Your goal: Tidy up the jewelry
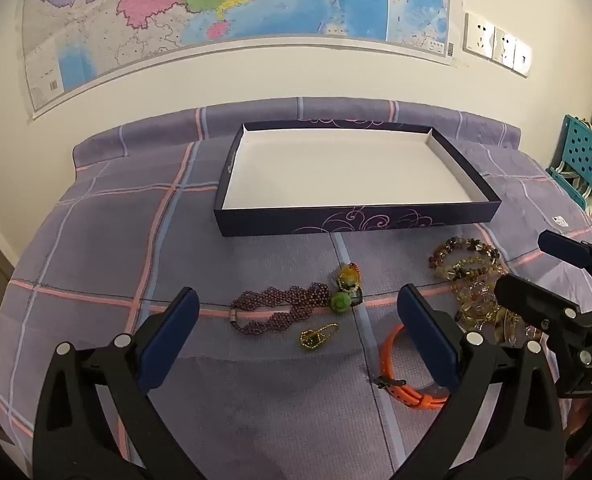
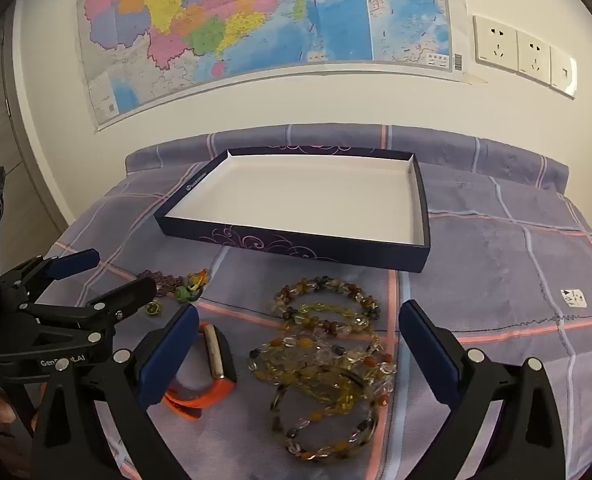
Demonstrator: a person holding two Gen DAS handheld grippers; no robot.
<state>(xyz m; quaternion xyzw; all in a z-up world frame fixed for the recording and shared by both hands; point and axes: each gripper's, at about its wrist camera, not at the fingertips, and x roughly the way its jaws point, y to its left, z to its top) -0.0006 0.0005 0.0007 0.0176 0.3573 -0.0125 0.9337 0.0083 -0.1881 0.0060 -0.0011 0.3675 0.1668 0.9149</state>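
Two grippers hang over a plaid bedspread [image 1: 95,240], both spread wide and holding nothing. The left gripper [image 1: 298,332] tilts down over the near part of the spread; between its blue pads [image 1: 167,336] lie a purple bead necklace [image 1: 279,306], a small gold trinket [image 1: 316,336] and, by its right pad, an orange watch [image 1: 400,376]. None of these touches the pads. The necklace lies with its long axis running left to right, doubled into a wavy loop, its clasp at the left end. At its right end sit a green bead [image 1: 340,302] and a yellow-orange pendant [image 1: 348,274].

The right gripper [image 2: 298,344] also tilts down, its jaws well apart — a heap of amber bead bracelets [image 2: 324,356] lies between them on the cloth, untouched. The bracelets lie flat as overlapping rings, stacked from near to far. The watch rests just beside the left pad, its face turned on edge, strap curling toward the camera.

Beyond all the jewelry stands a shallow dark box [image 1: 356,224] with a white inside, its long side running left to right — nothing lies in it. A map [image 1: 235,8] hangs on the wall behind, with sockets [image 2: 524,54] to its right.
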